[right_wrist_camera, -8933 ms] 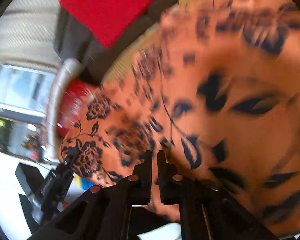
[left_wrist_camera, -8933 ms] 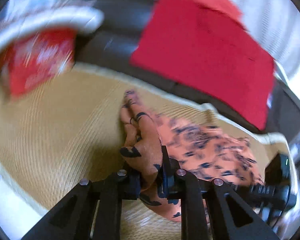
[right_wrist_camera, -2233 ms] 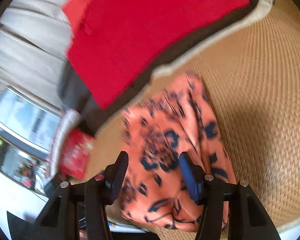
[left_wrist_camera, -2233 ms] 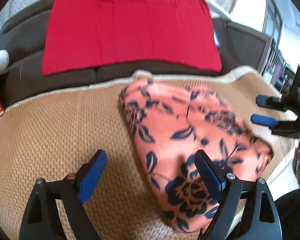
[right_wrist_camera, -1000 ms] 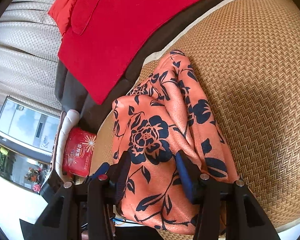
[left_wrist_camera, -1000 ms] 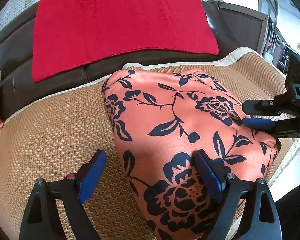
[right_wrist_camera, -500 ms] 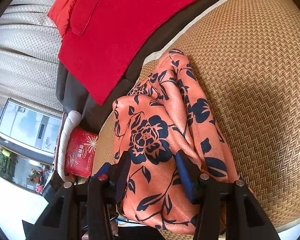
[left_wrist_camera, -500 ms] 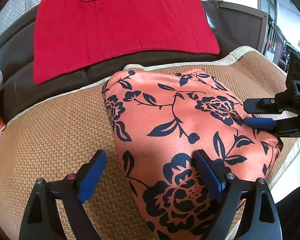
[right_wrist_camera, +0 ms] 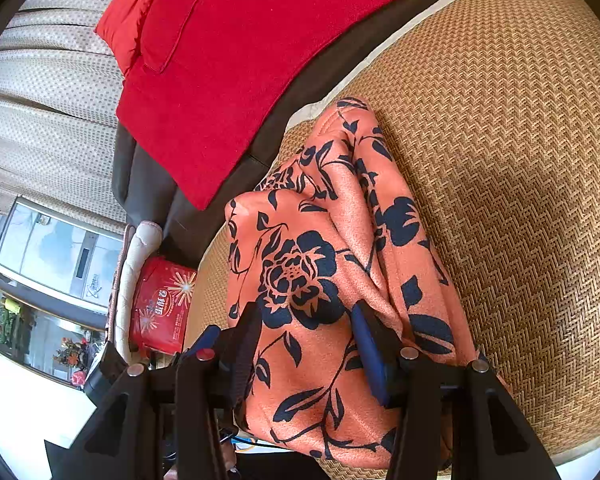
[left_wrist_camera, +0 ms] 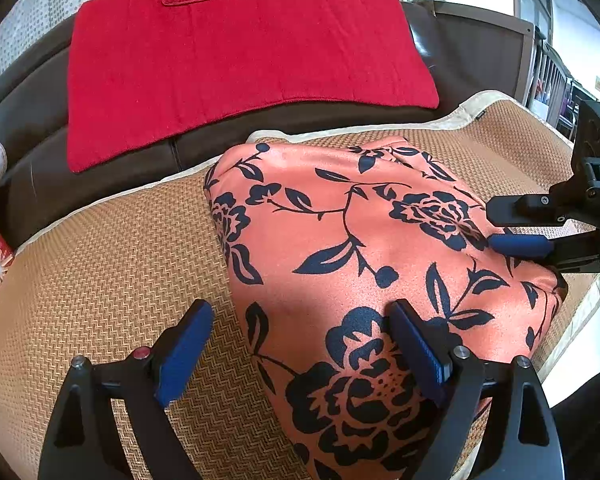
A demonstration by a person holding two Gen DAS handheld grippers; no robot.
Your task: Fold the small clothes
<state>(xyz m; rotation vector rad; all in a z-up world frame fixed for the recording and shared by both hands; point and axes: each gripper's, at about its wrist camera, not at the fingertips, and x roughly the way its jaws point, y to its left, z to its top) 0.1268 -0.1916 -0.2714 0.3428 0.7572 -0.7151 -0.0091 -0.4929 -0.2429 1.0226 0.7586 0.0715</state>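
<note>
Garment (left_wrist_camera: 352,248): folded orange cloth printed with dark navy roses and leaves, lying on the woven mat (left_wrist_camera: 100,280) of the sofa seat, far end near the mat's pale back edge.
Left gripper (left_wrist_camera: 300,344): spread wide, holding nothing; right blue pad (left_wrist_camera: 416,348) over the near floral edge of the cloth, left pad above bare mat just beside the fold.
Right gripper (right_wrist_camera: 308,344): fingers apart and straddling the near end of the cloth; whether the pads touch the fabric cannot be told.
Right gripper from the left wrist view (left_wrist_camera: 540,228): reaching in from the right over the cloth's right edge, one blue pad close to the fabric.
Textures: cloth smooth with a slight satin sheen, rounded at the folded edges; mat tan, stiff-looking, herringbone weave with cream binding.
Backrest: dark brown leather sofa (left_wrist_camera: 480,60) draped with a flat red towel-like cover (left_wrist_camera: 236,40), nubby in texture, with a stitched band near its top.
Left wrist view only: broad flat upper face of the fold.
Right wrist view only: layered folds (right_wrist_camera: 380,184) bunched along the far side of the cloth, a red packet with starburst print (right_wrist_camera: 160,304) beside the mat, dotted beige curtain (right_wrist_camera: 52,80).
</note>
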